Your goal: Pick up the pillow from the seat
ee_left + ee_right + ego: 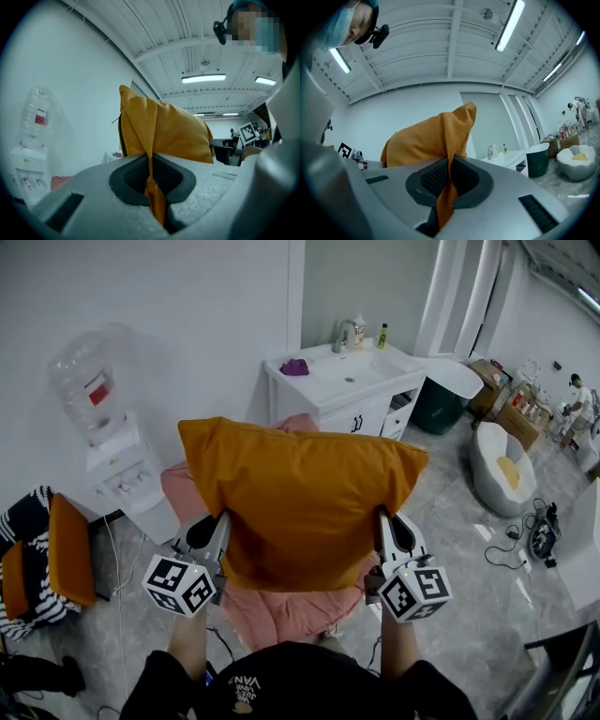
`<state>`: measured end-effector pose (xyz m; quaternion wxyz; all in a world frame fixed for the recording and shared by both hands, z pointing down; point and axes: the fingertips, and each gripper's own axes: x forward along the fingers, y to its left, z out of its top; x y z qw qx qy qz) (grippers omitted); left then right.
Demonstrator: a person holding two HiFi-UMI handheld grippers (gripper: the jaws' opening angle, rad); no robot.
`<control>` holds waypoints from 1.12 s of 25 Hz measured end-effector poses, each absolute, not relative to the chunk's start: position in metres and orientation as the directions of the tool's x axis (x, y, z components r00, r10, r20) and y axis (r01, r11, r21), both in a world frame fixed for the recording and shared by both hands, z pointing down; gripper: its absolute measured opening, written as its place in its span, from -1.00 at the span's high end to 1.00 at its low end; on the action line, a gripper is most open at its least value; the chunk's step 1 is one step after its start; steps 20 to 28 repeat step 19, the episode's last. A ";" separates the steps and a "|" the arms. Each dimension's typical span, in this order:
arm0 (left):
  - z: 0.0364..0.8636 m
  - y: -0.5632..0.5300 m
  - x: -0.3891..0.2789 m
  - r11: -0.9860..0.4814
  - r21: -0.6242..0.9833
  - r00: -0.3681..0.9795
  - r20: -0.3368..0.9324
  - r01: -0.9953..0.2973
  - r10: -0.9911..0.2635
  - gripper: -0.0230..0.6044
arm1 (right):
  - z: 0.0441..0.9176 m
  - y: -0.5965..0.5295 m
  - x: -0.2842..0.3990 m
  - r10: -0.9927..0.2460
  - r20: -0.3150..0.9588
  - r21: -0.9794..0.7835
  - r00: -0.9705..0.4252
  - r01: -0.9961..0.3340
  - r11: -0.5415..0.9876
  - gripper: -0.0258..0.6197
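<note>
Status: the pillow [300, 507] is hanging in the air in front of the person, held by its two lower corners.

- Left gripper [217, 523]: jaws are pinching together on a fold of orange fabric at the pillow's left corner; the fabric is running down between the pads.
- Right gripper [386, 521]: jaws are clamping the right corner in the same way.
- The pink seat [281, 613] is showing below and behind the pillow. Both gripper views are showing the pillow against wall and ceiling, so I am judging it clear of the seat.

Progress: the pick-up is looking essentially done. What is remaining, at most, is carrying it away; no destination is given.

Writing:
- The water bottle [89, 381] is carrying a red label, too small to read.
- The shirt [281, 688] is showing white print, upside down, not reliably legible.
- The marker cubes [180, 585] are bearing only black-and-white square patterns.
- The small bottle [382, 336] on the sink: its label is unreadable.
</note>
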<state>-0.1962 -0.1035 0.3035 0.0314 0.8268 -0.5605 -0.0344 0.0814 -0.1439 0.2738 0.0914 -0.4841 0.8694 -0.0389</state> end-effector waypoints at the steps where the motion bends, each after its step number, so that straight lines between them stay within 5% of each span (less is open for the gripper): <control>1: 0.304 -0.102 -0.197 -0.364 0.092 0.364 -0.019 -0.927 -0.931 0.85 | 0.275 -0.144 0.080 -0.847 -0.118 -0.157 -0.519 -0.832 0.532 0.88; 28: 0.323 -0.108 -0.201 -0.345 0.122 0.350 0.021 -0.931 -0.937 0.85 | 0.291 -0.153 0.075 -0.844 -0.075 -0.169 -0.532 -0.827 0.536 0.88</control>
